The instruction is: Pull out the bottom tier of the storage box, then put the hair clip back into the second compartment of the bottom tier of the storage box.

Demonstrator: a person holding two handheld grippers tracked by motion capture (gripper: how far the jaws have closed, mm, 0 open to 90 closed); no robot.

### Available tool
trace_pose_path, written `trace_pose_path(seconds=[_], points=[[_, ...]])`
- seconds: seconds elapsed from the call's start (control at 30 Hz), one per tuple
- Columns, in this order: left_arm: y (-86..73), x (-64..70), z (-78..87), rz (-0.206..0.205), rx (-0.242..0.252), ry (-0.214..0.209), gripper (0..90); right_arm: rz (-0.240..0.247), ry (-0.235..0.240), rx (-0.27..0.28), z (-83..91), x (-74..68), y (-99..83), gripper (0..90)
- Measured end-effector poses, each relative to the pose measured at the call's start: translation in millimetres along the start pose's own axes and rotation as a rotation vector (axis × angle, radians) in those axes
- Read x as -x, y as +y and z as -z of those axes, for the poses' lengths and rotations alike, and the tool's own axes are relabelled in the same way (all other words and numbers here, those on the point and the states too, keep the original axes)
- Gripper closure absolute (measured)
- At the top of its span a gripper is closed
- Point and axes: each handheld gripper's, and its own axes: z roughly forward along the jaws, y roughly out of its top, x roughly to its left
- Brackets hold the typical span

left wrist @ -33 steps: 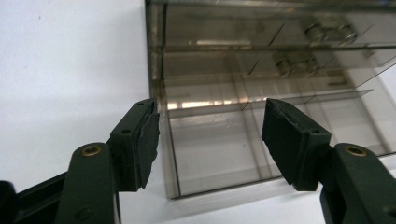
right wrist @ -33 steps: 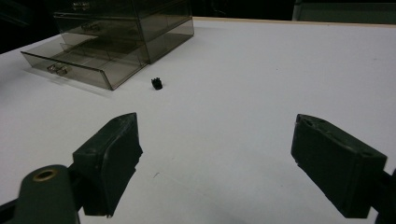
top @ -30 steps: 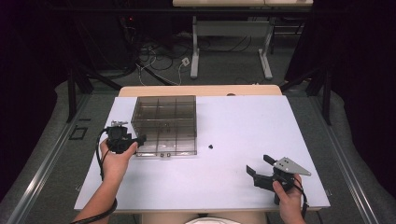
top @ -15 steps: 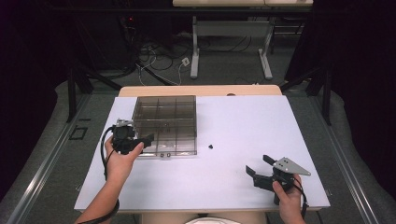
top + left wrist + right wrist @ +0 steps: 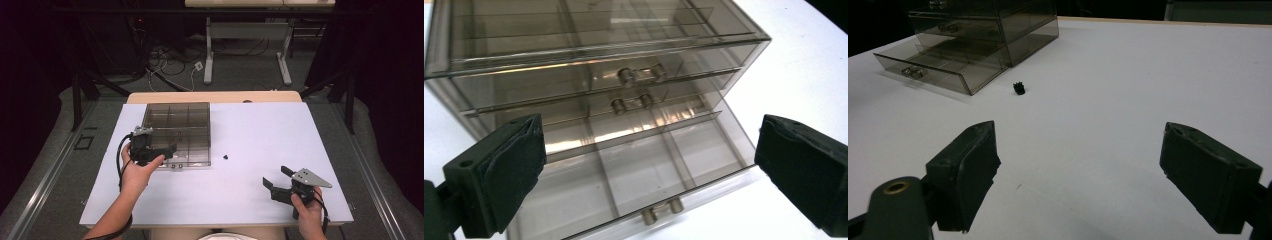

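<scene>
Overhead first: left gripper [image 5: 159,150] parked at the front left of a smoky clear drawer cabinet [image 5: 176,131], jaws spread, gripping nothing. Bottom drawer [image 5: 176,163] already drawn a little way out toward the person's side. Small black part [image 5: 226,156] lying loose on the white table [image 5: 260,130], well off to the right of those jaws, apart from the cabinet. Right gripper [image 5: 278,179] low at the near right, jaws wide, empty. Beyond the table, a dim room: grey floor, cables, legs of another desk.

Then along the left gripper's own jaws: both black pads held far apart, the pulled-out bottom drawer [image 5: 634,185] lying between them with its knob [image 5: 662,211] low and central, divided compartments looking bare; two upper drawers shut, just ahead.

Lastly along the right gripper's jaws: wide apart again, bare white surface between them, the small black part [image 5: 1019,88] well ahead and slightly left of centre, open drawer [image 5: 933,67] farther beyond the left jaw.

Judged from this: opening done or nearly so; picking up the part, dropping it in a compartment and closing the drawer probably left.
</scene>
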Motion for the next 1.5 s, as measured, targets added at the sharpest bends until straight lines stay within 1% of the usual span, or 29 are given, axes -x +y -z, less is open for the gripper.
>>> trace_pose_path(seconds=[0.03, 0.13, 0.2, 0.23, 0.27, 0.33, 0.37, 0.4, 0.43, 0.47, 0.5, 0.53, 0.6, 0.73, 0.77, 0.87, 0.97, 1.0, 1.07, 1.13, 1.17, 1.2, 1.3, 1.33, 1.37, 1.4, 1.47, 1.5], points=[[0.5, 1.4, -0.6, -0.004, -0.007, -0.004, 0.4, 0.002, -0.002, -0.003, 0.0, 0.1, 0.1, 15.1], [1.1, 5.9, -4.0, -0.016, 0.002, -0.009, 0.4, 0.006, 0.001, 0.002, -0.7, 0.4, 0.1, 15.1], [1.8, 8.8, -5.7, -0.009, 0.006, -0.009, 0.4, -0.001, -0.002, -0.002, -0.5, 0.0, 0.2, 15.1], [2.2, 9.8, -6.2, -0.010, -0.001, -0.012, 0.4, 0.000, -0.001, -0.001, -0.5, 0.0, 0.2, 15.1], [2.2, 11.2, -7.2, -0.008, 0.005, -0.009, 0.4, 0.004, 0.004, 0.000, -0.8, 0.2, 0.2, 15.1], [2.5, 13.5, -8.2, -0.022, 0.009, -0.012, 0.4, 0.004, 0.003, 0.001, -1.0, 0.2, 0.1, 15.1], [3.0, 14.3, -8.2, -0.030, -0.001, -0.013, 0.4, 0.006, 0.003, 0.001, -1.1, 0.3, 0.1, 15.1], [3.2, 15.0, -8.7, -0.032, 0.002, -0.015, 0.4, 0.006, 0.003, 0.002, -1.3, 0.2, 0.0, 15.1], [3.7, 16.0, -9.2, -0.030, 0.005, -0.021, 0.4, 0.006, 0.004, 0.002, -1.3, 0.2, 0.0, 15.1], [4.2, 16.5, -9.1, -0.037, 0.002, -0.024, 0.4, 0.005, 0.005, 0.000, -1.2, 0.1, 0.0, 15.1], [4.7, 17.9, -9.4, -0.031, 0.005, -0.025, 0.4, 0.004, 0.005, 0.000, -1.2, 0.1, 0.0, 15.1], [5.3, 18.6, -9.6, -0.034, 0.005, -0.032, 0.4, 0.005, 0.007, 0.004, -1.5, 0.2, -0.1, 15.1], [6.1, 20.6, -10.6, -0.047, 0.006, -0.041, 0.4, 0.005, 0.004, 0.001, -1.5, 0.2, 0.1, 15.1], [6.5, 26.4, -14.0, -0.055, 0.003, -0.055, 0.4, 0.004, 0.007, 0.002, -1.3, 0.0, 0.1, 15.1], [6.7, 27.1, -14.5, -0.065, -0.002, -0.060, 0.4, 0.004, 0.007, 0.003, -1.3, 0.0, 0.1, 15.1], [7.0, 30.8, -16.7, -0.064, -0.002, -0.072, 0.4, 0.001, 0.005, 0.005, -1.2, 0.2, 0.2, 15.1], [7.4, 34.2, -18.7, -0.076, -0.001, -0.079, 0.5, 0.004, 0.004, 0.006, -1.1, 0.4, 0.2, 15.1], [7.3, 35.8, -19.3, -0.070, 0.000, -0.082, 0.6, 0.004, 0.004, 0.007, -1.2, 0.4, 0.2, 15.1], [7.9, 37.2, -19.4, -0.090, -0.010, -0.090, 0.6, 0.005, 0.004, 0.003, -0.9, 0.5, 0.4, 15.1], [7.3, 39.8, -20.2, -0.090, 0.000, -0.095, 0.6, 0.010, 0.004, 0.005, -0.9, 0.7, 0.3, 15.1], [6.4, 41.6, -20.8, -0.089, 0.012, -0.086, 0.6, 0.007, 0.003, 0.004, -0.8, 0.5, 0.4, 15.1], [5.9, 42.9, -21.0, -0.087, 0.015, -0.091, 0.6, 0.005, 0.004, 0.006, -1.1, 0.4, 0.2, 15.1], [4.1, 45.9, -20.7, -0.103, 0.023, -0.092, 0.6, 0.002, 0.009, 0.000, -1.0, -0.6, 0.5, 15.1], [3.5, 46.9, -20.0, -0.104, 0.020, -0.093, 0.6, 0.011, 0.004, -0.005, -1.0, -0.5, 0.6, 15.1], [2.5, 47.8, -20.1, -0.106, 0.028, -0.091, 0.6, 0.011, 0.005, -0.004, -1.4, -0.9, 0.5, 15.1], [1.7, 47.8, -19.4, -0.120, 0.024, -0.089, 0.6, 0.014, 0.006, -0.004, -1.7, -0.8, 0.7, 15.1], [0.0, 49.7, -19.1, -0.110, 0.025, -0.094, 0.6, 0.016, 0.008, -0.005, -2.0, -0.9, 0.6, 15.1], [-1.1, 50.5, -19.0, -0.109, 0.035, -0.094, 0.6, 0.019, 0.011, -0.013, -1.8, -0.9, 0.9, 15.1]])
